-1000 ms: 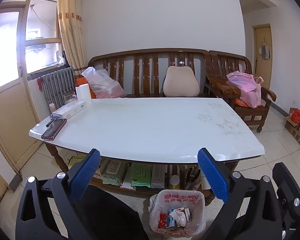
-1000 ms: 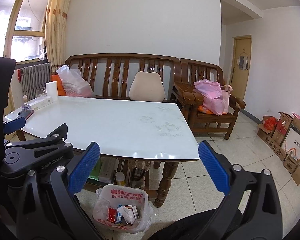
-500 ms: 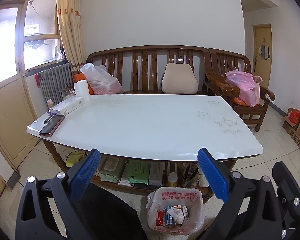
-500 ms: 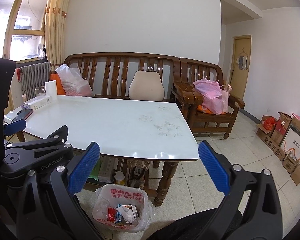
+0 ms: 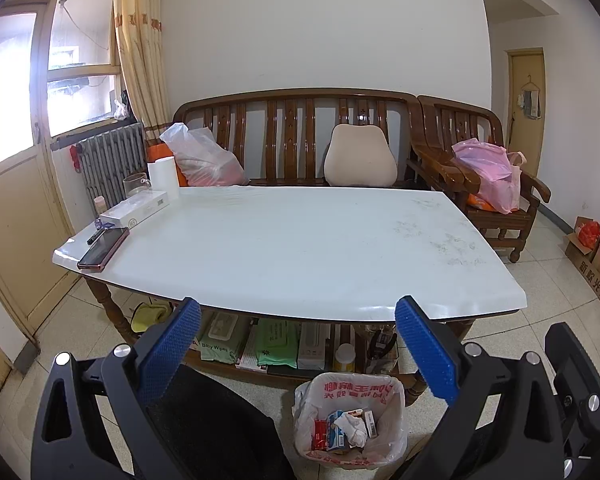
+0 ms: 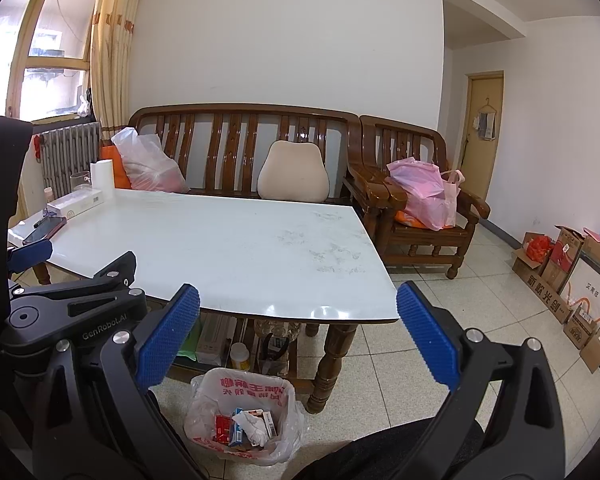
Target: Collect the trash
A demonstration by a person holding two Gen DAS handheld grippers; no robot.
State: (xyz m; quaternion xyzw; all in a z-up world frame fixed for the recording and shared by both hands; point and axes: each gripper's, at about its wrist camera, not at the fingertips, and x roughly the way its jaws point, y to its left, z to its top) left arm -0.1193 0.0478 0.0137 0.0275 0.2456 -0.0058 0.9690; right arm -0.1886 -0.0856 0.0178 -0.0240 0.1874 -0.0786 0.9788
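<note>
A trash bin (image 5: 350,420) lined with a white bag stands on the floor under the near edge of the white table (image 5: 292,248); small boxes and crumpled paper lie in it. It also shows in the right wrist view (image 6: 244,420). My left gripper (image 5: 298,346) is open and empty, held back from the table above the bin. My right gripper (image 6: 298,340) is open and empty, to the right of the left gripper, whose body (image 6: 72,312) shows at that view's left.
A phone (image 5: 103,248), a white box (image 5: 134,210), a paper roll (image 5: 163,174) and a glass sit at the table's far left. A wooden bench (image 5: 292,136) and armchair (image 5: 480,184) hold bags. Wipes lie on the shelf under the table. Cardboard boxes (image 6: 556,276) line the right wall.
Both grippers have drawn back a little from the table and stay open. The bin shows slightly more fully in the left wrist view. Nothing on the table has moved.
</note>
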